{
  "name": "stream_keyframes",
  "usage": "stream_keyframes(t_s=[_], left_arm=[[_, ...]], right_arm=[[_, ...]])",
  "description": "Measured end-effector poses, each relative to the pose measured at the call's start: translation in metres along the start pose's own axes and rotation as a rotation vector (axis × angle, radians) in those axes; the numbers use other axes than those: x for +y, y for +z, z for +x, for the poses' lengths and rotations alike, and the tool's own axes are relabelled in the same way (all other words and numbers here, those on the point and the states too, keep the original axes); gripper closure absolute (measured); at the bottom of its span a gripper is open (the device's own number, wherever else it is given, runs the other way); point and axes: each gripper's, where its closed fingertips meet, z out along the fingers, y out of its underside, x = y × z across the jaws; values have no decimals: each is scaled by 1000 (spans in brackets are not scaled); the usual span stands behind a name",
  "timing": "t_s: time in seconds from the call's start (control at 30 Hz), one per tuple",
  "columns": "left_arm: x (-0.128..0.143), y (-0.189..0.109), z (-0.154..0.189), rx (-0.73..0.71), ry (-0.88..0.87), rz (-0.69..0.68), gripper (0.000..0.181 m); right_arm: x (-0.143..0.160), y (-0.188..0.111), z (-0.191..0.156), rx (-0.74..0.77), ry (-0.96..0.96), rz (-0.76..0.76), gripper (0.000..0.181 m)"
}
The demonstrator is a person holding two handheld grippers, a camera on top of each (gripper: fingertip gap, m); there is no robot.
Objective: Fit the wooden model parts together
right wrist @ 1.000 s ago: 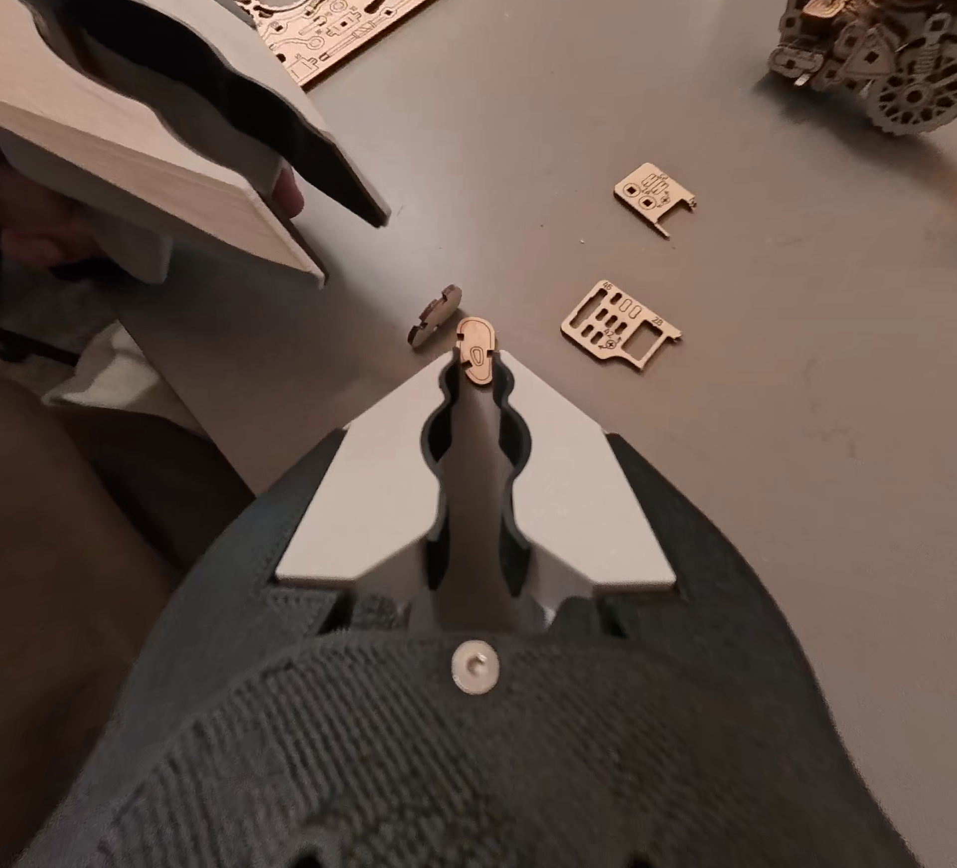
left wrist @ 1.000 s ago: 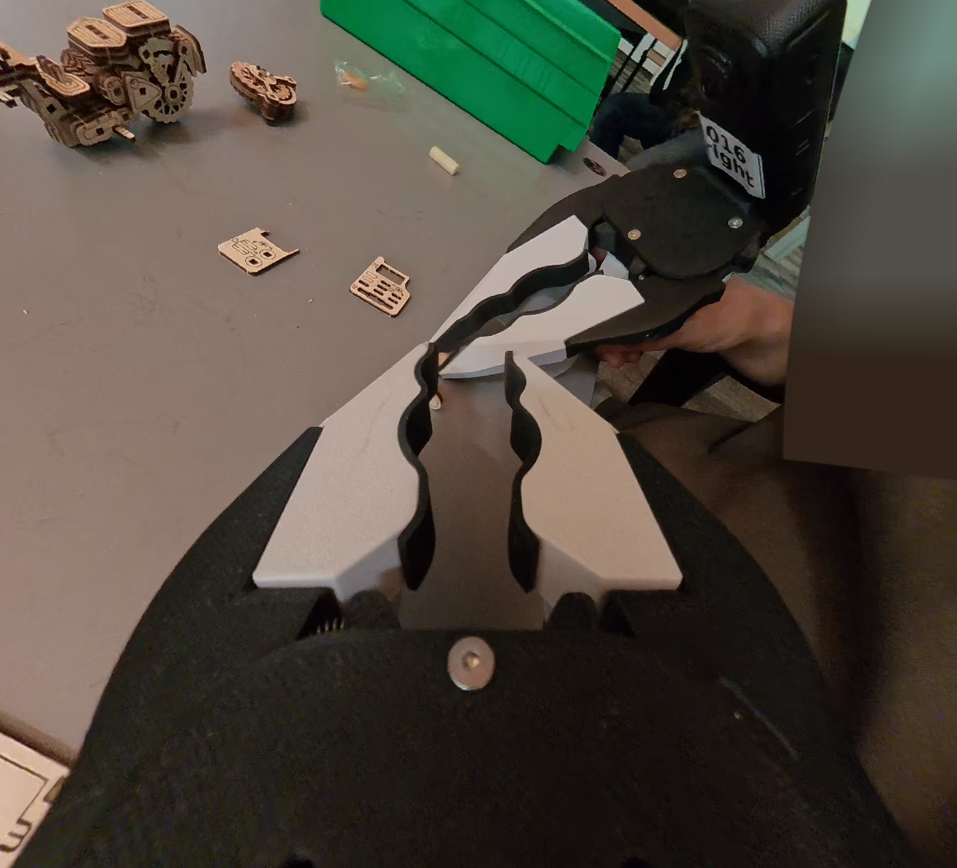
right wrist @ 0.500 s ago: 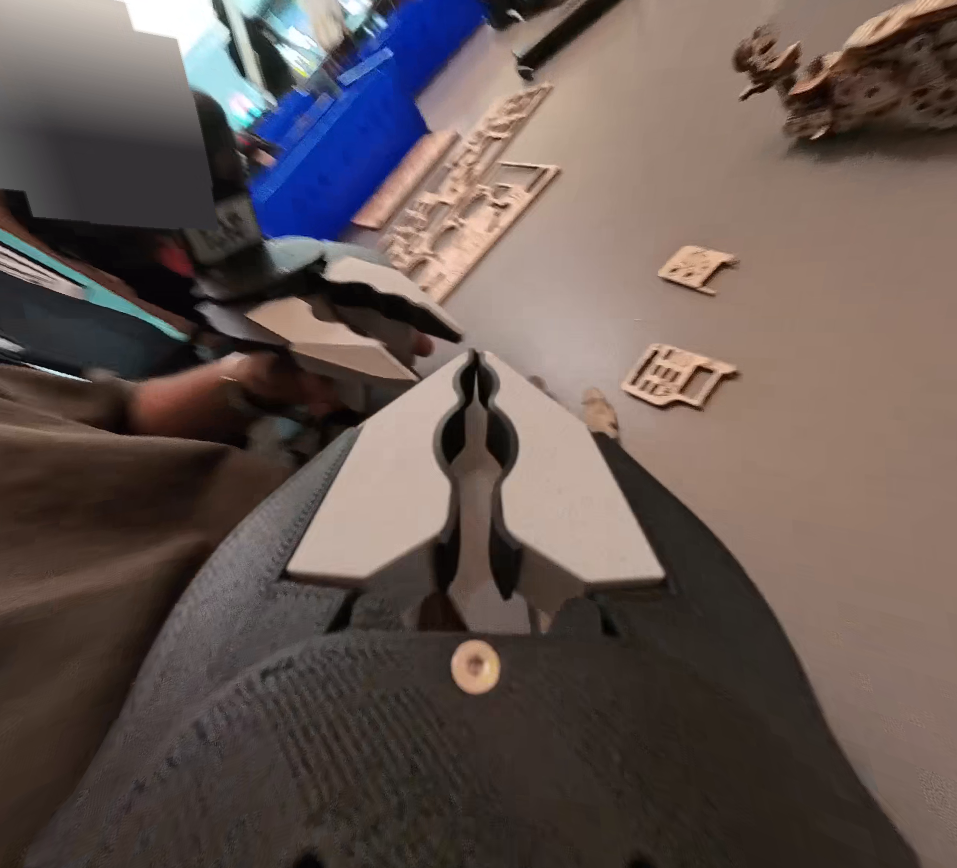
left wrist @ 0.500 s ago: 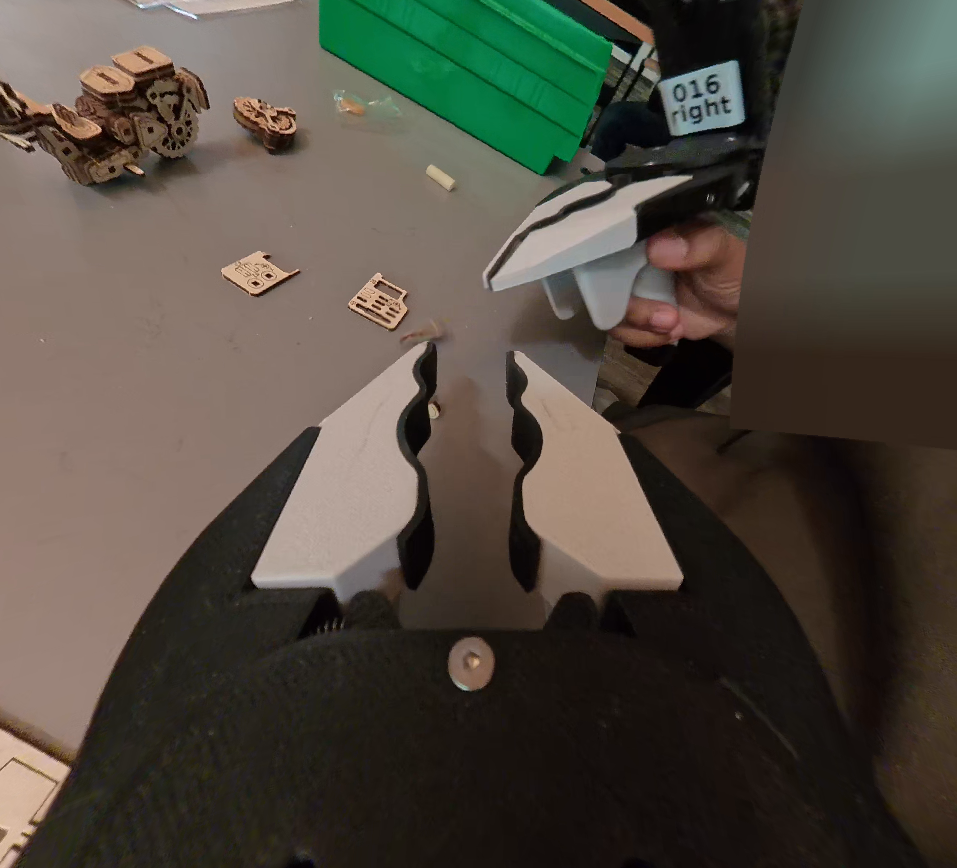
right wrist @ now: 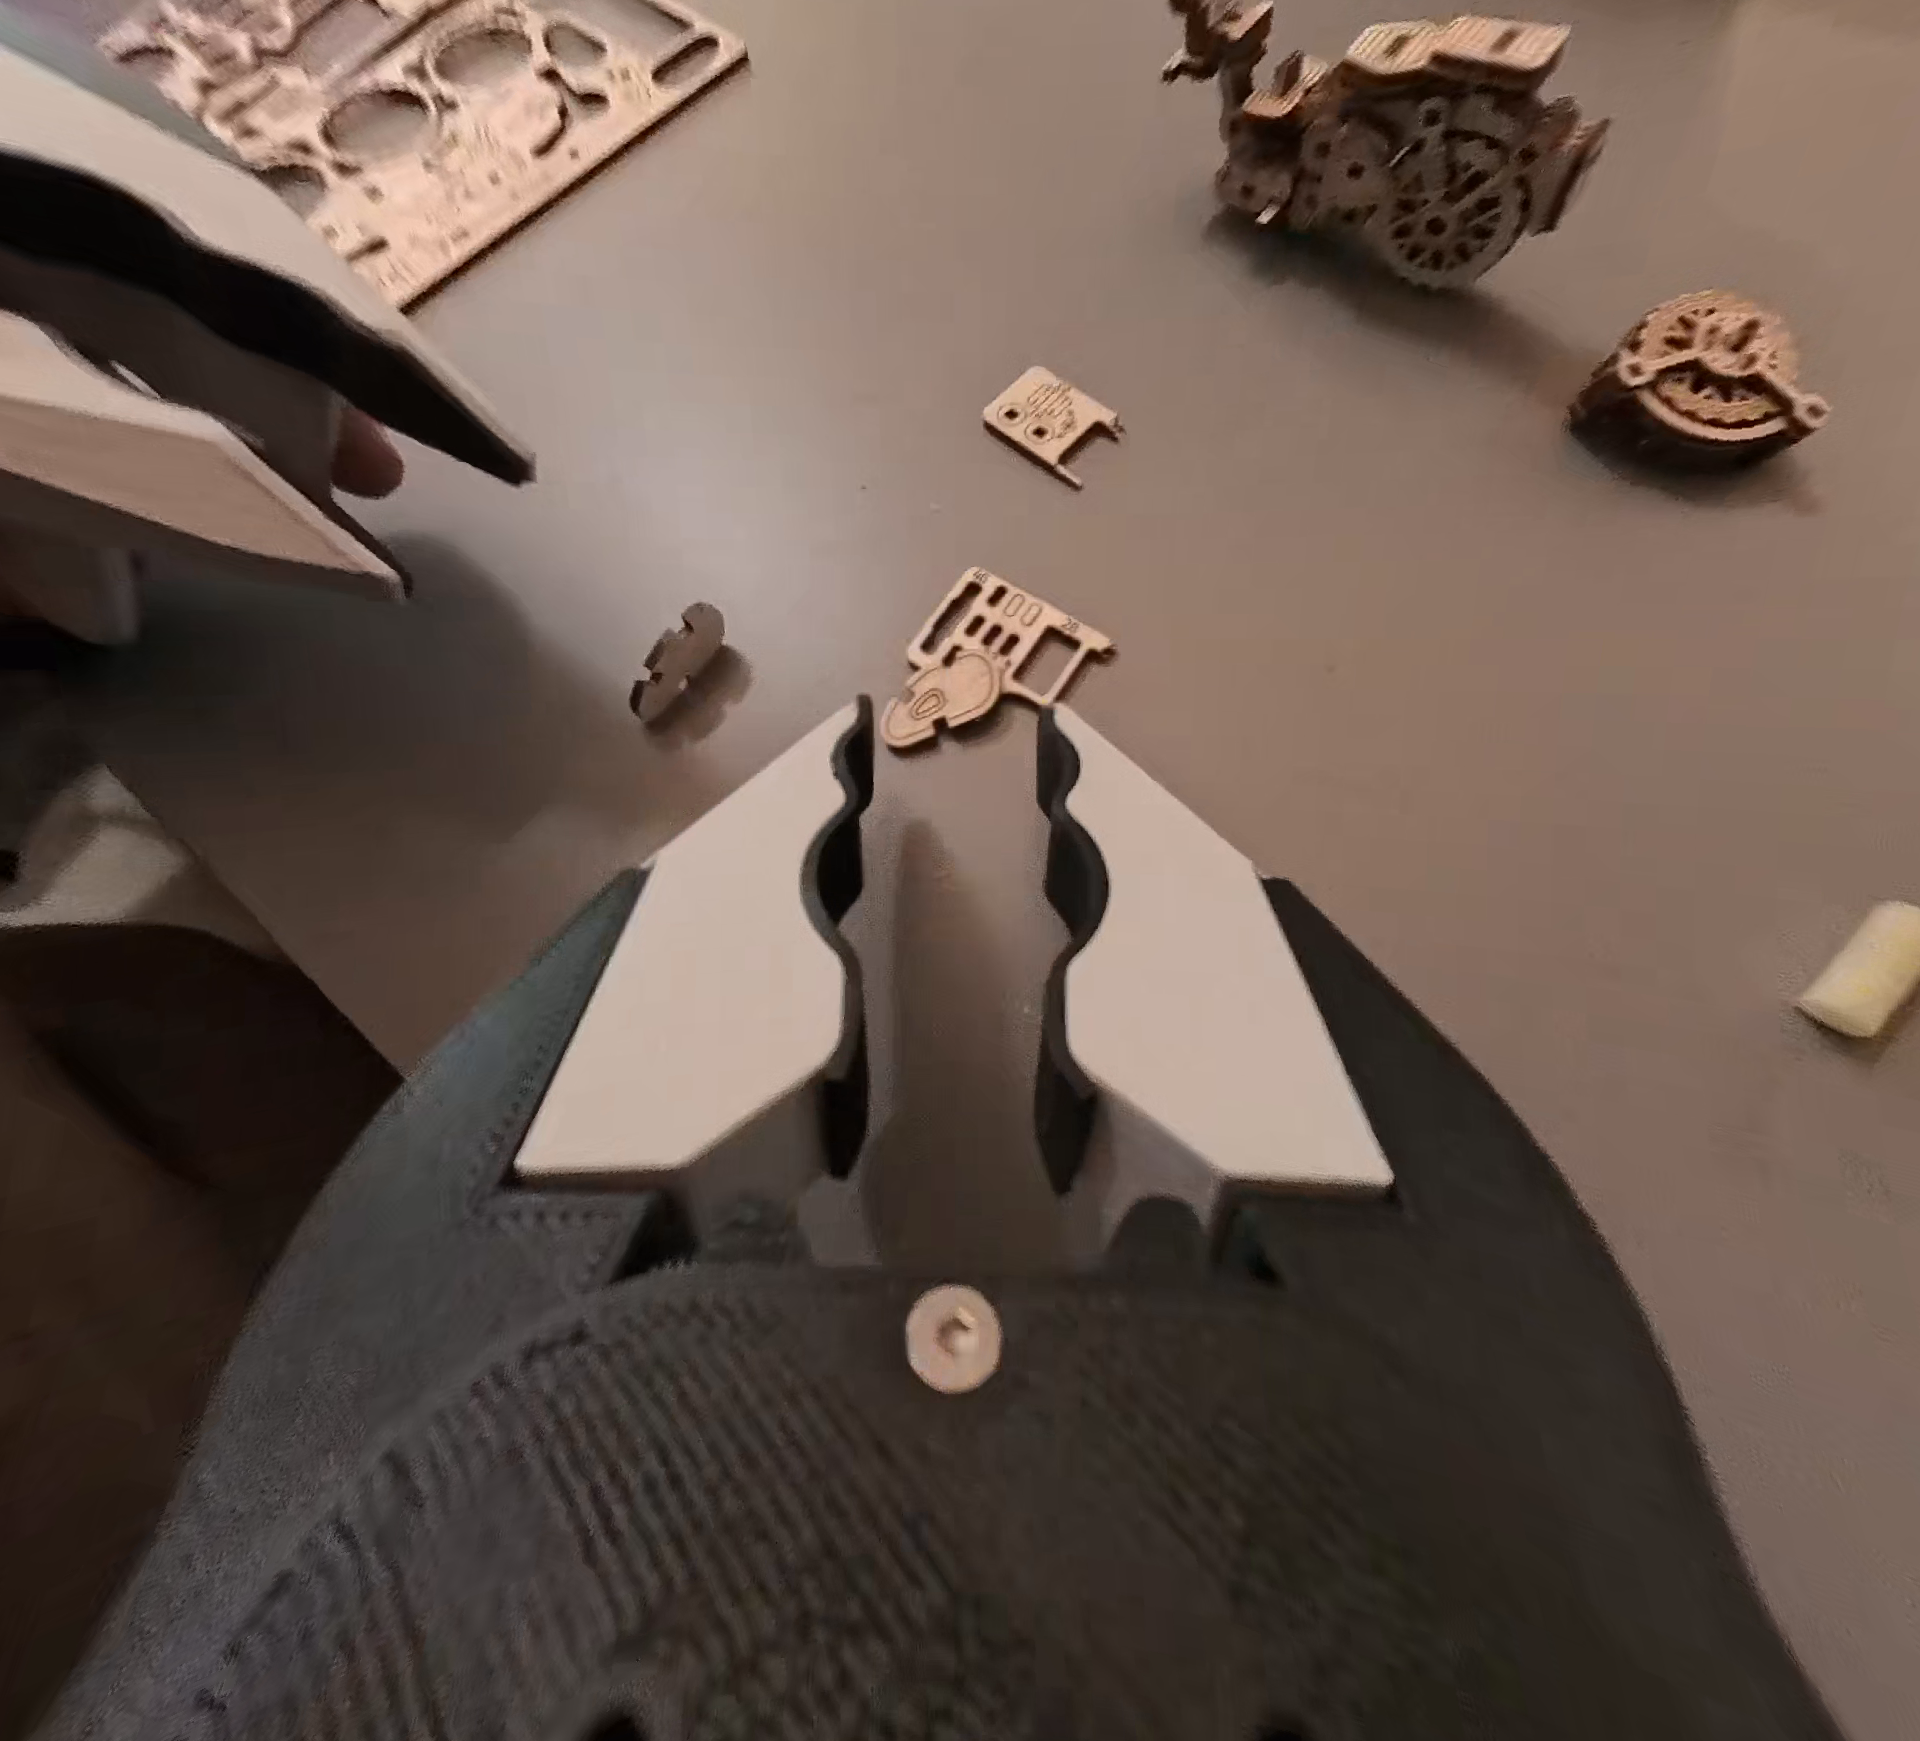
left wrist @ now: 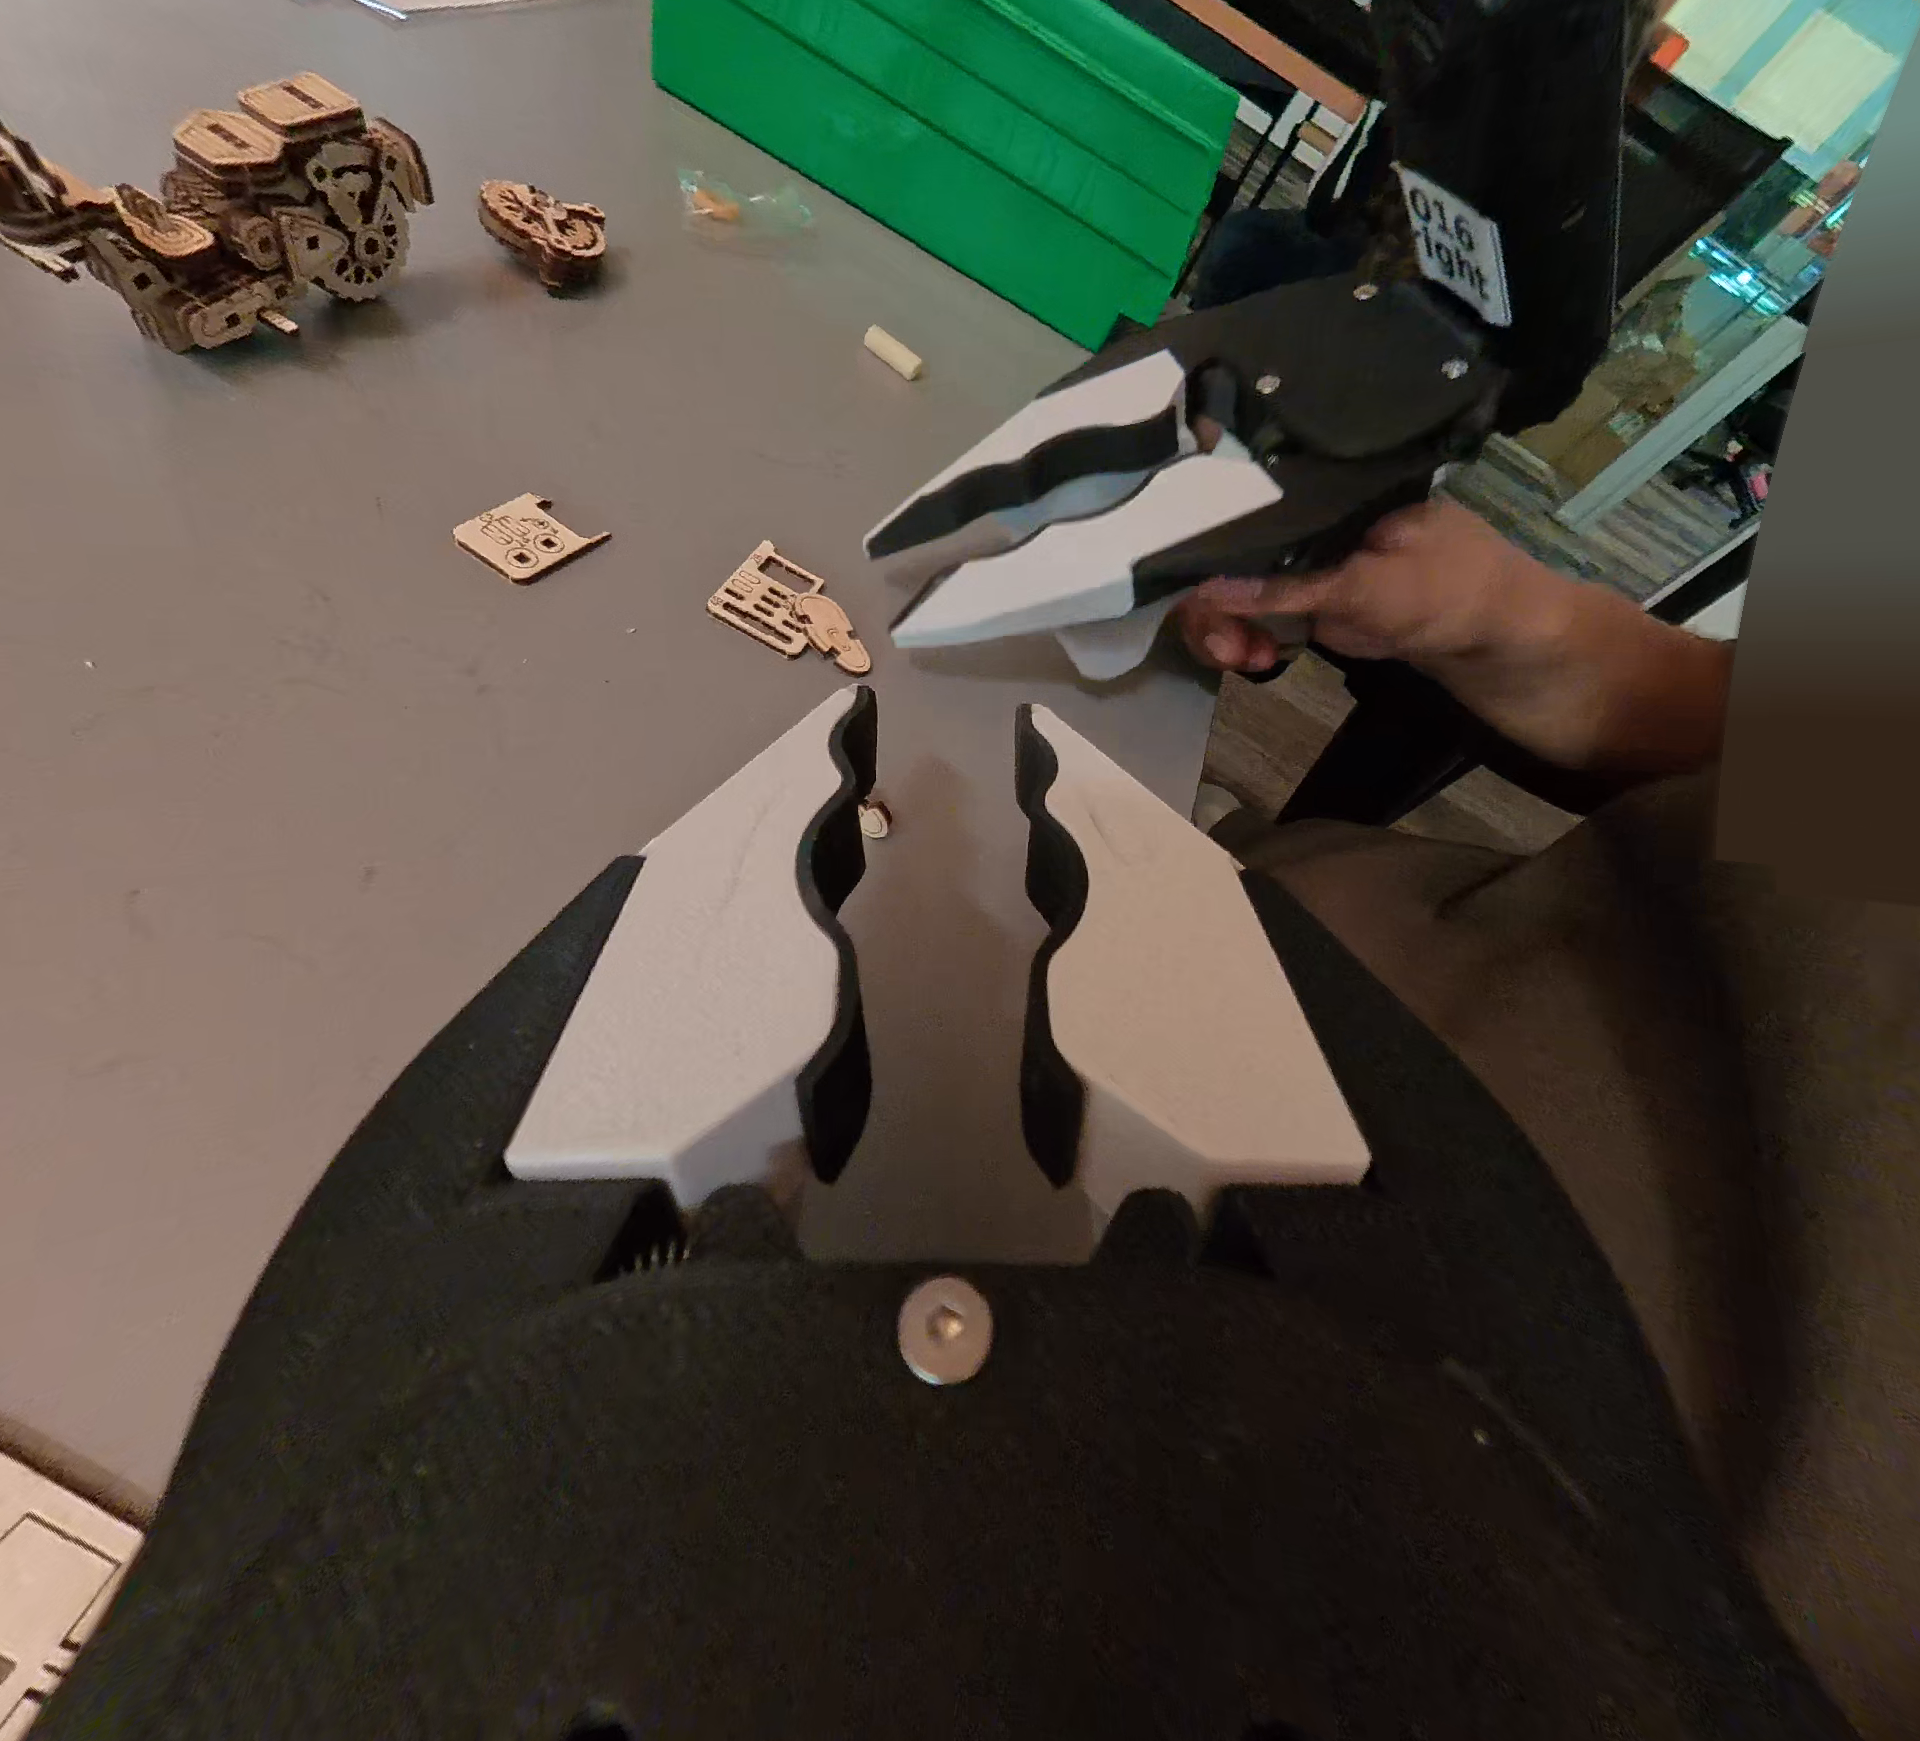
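Note:
My right gripper [right wrist: 951,725] is open and empty, low over the grey table [right wrist: 1403,756]. A small oval wooden part [right wrist: 935,704] lies just ahead of its tips, resting against a slotted wooden offcut [right wrist: 1023,637]. A small notched wooden part [right wrist: 681,657] stands on edge to the left. My left gripper [left wrist: 940,715] is open and empty; the notched part [left wrist: 876,821] peeks out beside its left finger. In the left wrist view the right gripper [left wrist: 883,590] hovers beside the oval part [left wrist: 831,626]. The left gripper [right wrist: 462,528] shows at the upper left of the right wrist view.
A partly built wooden model [left wrist: 260,216] and a round wheel sub-assembly [left wrist: 545,226] sit farther back. Another flat offcut [left wrist: 525,538], a white cylinder [left wrist: 894,353] and a green bin [left wrist: 914,60] are there too. Punched-out part sheets [right wrist: 416,112] lie at the far left. Left tips to right tips: about 9 cm. The flat offcut [left wrist: 525,538] lies around 9 cm away from my right fingertips. The right camera catches it too, in the right wrist view [right wrist: 1044,418].
My right gripper held the oval part a second ago, swung up, and now is open with the part lying on the table against the slotted offcut. The left gripper stayed open.

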Motion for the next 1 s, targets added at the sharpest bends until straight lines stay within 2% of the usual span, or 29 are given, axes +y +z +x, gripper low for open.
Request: stream_keyframes(t_s=[0.2,0.27,0.3,0.5,0.57,0.7,0.77,1.0], left_arm=[[1,1,2,1,11,-3,157],[1,1,3,7,9,-5,157],[1,1,4,8,11,-5,157],[1,1,4,6,18,0,157],[1,0,4,6,18,1,157],[-3,0,6,8,37,25,155],[-6,-1,9,13,54,48,154],[-17,-5,23,50,101,119,162]], right_arm=[[3,15,-5,-11,3,-51,145],[5,18,-3,-2,19,-74,149],[5,18,-2,-2,24,-75,158],[-1,9,-1,-26,44,-14,159],[-16,-1,-13,-122,87,75,159],[-57,-31,-53,-510,357,284,160],[-65,-38,-64,-646,480,311,160],[-70,-45,-77,-859,678,306,160]])
